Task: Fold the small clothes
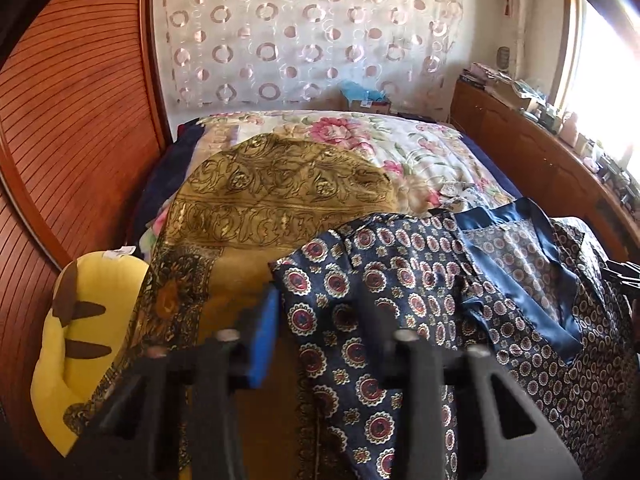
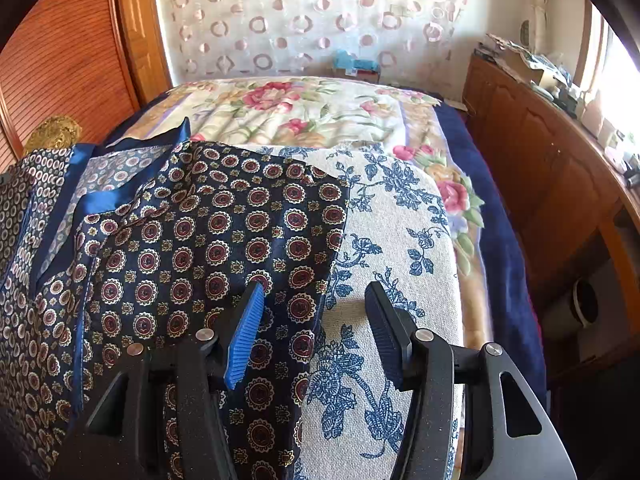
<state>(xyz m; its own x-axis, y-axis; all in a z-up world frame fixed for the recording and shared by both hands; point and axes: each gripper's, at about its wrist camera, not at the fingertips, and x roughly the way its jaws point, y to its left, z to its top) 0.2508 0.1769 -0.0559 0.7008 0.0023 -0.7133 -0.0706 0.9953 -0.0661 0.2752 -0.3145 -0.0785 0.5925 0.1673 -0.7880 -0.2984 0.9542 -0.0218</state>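
Bedroom; shirt hem under left claw.

The patterned garment lies spread on the near part of the padded board, covering its left side. To its left, a scarf is draped over the plush toy. Behind the board the bed stretches far to the curtain. A cabinet runs along the right; a slatted door stands left.
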